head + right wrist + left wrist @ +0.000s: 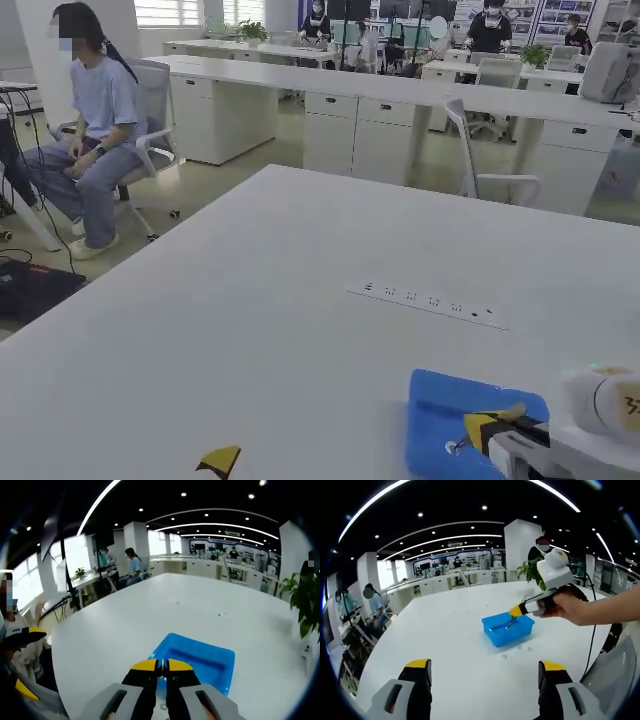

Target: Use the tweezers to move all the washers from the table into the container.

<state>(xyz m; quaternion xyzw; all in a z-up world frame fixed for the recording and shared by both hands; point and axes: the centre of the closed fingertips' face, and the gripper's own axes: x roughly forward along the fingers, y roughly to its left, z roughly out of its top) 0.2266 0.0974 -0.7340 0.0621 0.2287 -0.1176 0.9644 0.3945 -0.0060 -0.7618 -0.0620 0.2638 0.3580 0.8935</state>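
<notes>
A blue container (440,400) sits on the white table (250,330) near its front right. My right gripper (497,420) is shut on thin metal tweezers (458,445), whose tips hang over the container's inside. The left gripper view shows the same: the right gripper (516,612), held in a hand, points the tweezers (510,625) down into the container (501,634). A few small washers (504,656) lie on the table just in front of it. My left gripper (485,665) is open and holds nothing, well short of the container. In the right gripper view my right gripper (161,666) is above the container (200,655).
A flush power strip (430,300) lies in the table beyond the container. A person sits on a chair (100,130) at the far left, off the table. Rows of desks (380,110) stand behind. A potted plant (300,600) is beside the table.
</notes>
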